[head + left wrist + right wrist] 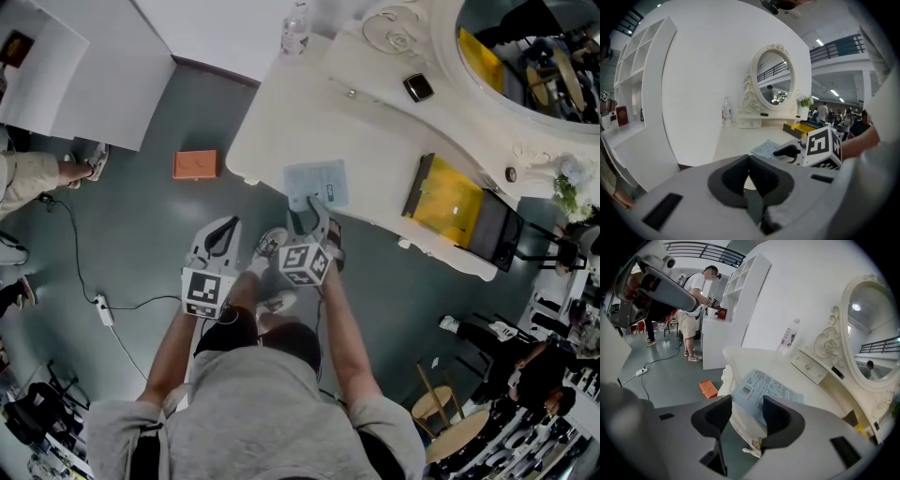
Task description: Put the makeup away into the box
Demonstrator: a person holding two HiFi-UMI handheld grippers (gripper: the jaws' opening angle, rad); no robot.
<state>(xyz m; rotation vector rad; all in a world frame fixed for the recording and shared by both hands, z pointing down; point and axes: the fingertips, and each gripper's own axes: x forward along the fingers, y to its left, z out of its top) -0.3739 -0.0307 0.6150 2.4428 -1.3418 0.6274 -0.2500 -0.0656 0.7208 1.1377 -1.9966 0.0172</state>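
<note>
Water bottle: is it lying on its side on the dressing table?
No, the water bottle stands upright on the dressing table.

I see bright, even indoor light; the white desk (281, 131) nearly washes out in the head view, and shadows stay soft. Ceiling strip lights (819, 42) glow in the left gripper view. Both gripper views bend strongly, darken at the corners and blur up close.

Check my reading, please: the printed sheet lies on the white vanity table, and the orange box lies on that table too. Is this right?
Not quite. The orange box lies on the grey floor beside the vanity table, as the head view shows. The printed sheet does lie on the table.
</note>
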